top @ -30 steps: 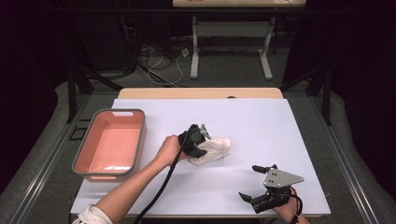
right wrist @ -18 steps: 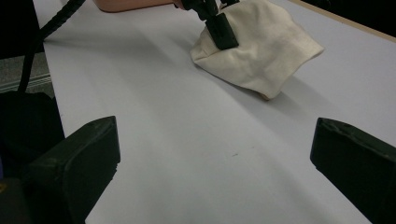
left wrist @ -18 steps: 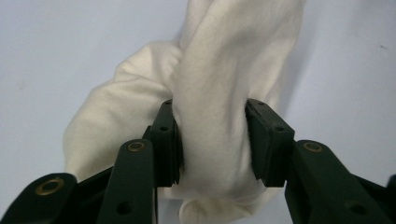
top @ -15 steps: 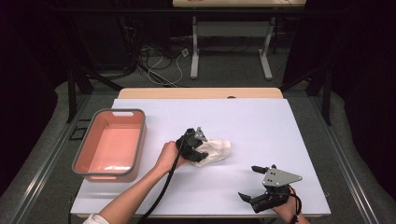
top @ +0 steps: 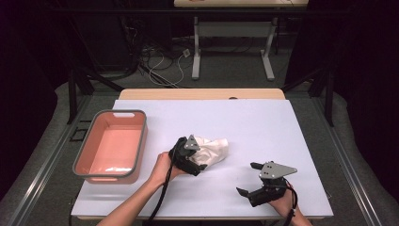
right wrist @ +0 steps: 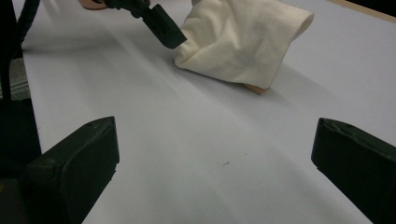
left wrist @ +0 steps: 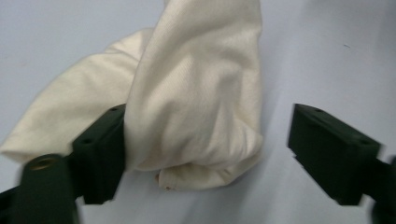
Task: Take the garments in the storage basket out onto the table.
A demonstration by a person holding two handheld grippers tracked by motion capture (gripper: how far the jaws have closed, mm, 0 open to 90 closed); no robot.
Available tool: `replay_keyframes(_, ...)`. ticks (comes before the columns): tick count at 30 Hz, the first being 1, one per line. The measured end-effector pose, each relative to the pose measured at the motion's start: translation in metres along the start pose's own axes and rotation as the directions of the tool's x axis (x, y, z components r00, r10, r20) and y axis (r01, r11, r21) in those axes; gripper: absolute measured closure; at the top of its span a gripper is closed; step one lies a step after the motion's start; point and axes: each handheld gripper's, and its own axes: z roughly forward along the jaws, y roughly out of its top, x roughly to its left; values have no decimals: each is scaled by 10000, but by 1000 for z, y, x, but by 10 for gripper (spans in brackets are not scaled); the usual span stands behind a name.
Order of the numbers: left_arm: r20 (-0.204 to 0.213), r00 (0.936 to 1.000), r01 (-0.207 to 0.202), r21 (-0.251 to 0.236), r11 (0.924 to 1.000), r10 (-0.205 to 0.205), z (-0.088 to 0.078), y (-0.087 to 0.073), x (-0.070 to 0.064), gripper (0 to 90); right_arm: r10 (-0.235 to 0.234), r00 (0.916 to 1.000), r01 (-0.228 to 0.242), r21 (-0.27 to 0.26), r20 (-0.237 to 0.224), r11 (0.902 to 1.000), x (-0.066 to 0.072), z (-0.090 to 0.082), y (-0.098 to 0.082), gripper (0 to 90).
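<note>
High view looks down on a bench covered by a pale lilac sheet, with a strip of bare wood showing along its far edge. Beyond it the room is dark: grey floor, a tangle of cables, and the white legs of another table farther back. A salmon-pink tub with a grey rim stands on the bench's left side.

Near the middle of the sheet lies a crumpled cream cloth. The left hand reaches in from the bottom edge, forearm angled up and to the right, and holds the left tongs low against the near-left side of the cloth. Its jaws have just been opening; in the left gripper view one jaw touches a fold of the cloth while the other stands well clear of it, so the cloth sits between them released, resting on the sheet.

The right hand rests near the bench's front right corner, well apart from the cloth. The right tongs point across the sheet toward the cloth, jaws spread wide over bare sheet
</note>
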Motion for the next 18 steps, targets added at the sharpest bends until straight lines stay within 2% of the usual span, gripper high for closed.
replay_keyframes(1,-49,10000,-10,-46,10000,10,-1,-2,-1,125,3,10000,-2,126,-19,9999,0,2,1,5)
replay_keyframes(3,-47,9996,280,-331,9991,-281,-4,-9,-3,109,29,10000,-30,107,35,9999,-1,6,4,4)
replay_keyframes(5,-120,9997,209,-295,9993,-213,-5,-10,-3,80,106,9999,-105,154,-91,9998,-3,11,7,3)
replay_keyframes(9,-461,9980,398,-633,9972,-427,-10,-15,-7,22,165,9998,-163,264,-64,9995,-5,21,15,0)
replay_keyframes(12,-537,9975,418,-661,9969,-454,-12,-17,-9,0,224,9997,-223,208,-36,9995,-5,26,19,0)
replay_keyframes(15,-668,9965,428,-966,9944,-494,-20,-21,-10,0,229,9997,-228,212,-15,9995,-7,34,26,0)
replay_keyframes(18,-753,9956,479,-1042,9934,-559,-24,-23,-11,0,323,9995,-325,309,58,9990,-9,38,31,0)
